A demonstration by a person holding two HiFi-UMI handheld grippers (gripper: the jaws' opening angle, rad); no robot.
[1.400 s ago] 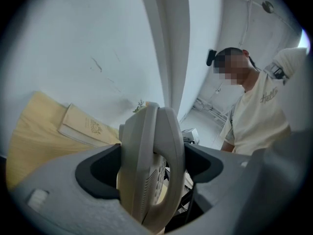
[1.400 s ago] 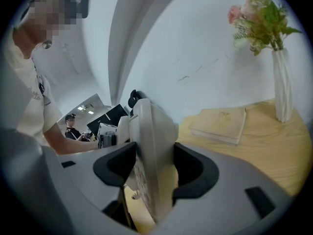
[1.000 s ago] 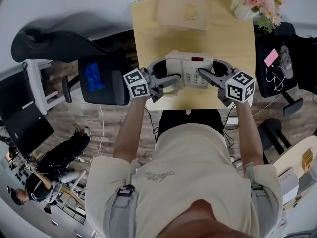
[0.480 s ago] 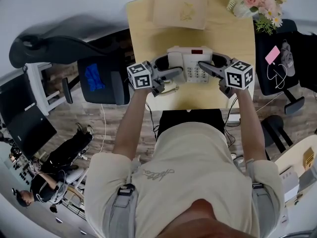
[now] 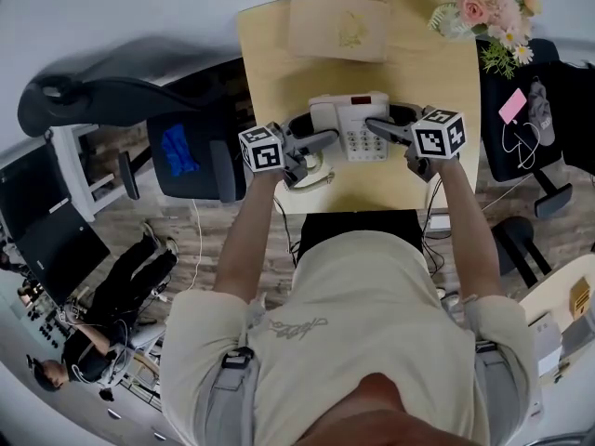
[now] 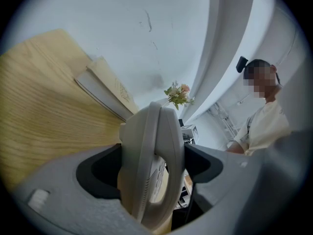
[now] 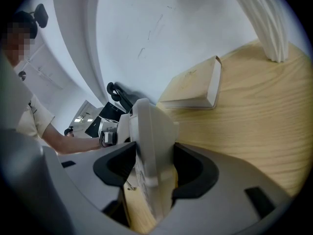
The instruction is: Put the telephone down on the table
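Telephone [image 5: 350,124] hangs b/w both tools over the table's [image 5: 270,72] near edge, approx mid-width. Left gripper [image 5: 314,143] pinches its left end, right gripper [image 5: 383,130] pinches the right end. I'd guess that's a two-sided clamp to hold the wide body level. Can't tell if the base touches wood yet. Flat box [image 5: 339,26] at far edge and flowers [image 5: 483,7] at far right corner are well apart from it.

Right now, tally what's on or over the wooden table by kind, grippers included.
telephone: 1
tan book: 1
flower bunch: 1
Grippers: 2, the left gripper and the right gripper, each shut on the telephone
Total: 5
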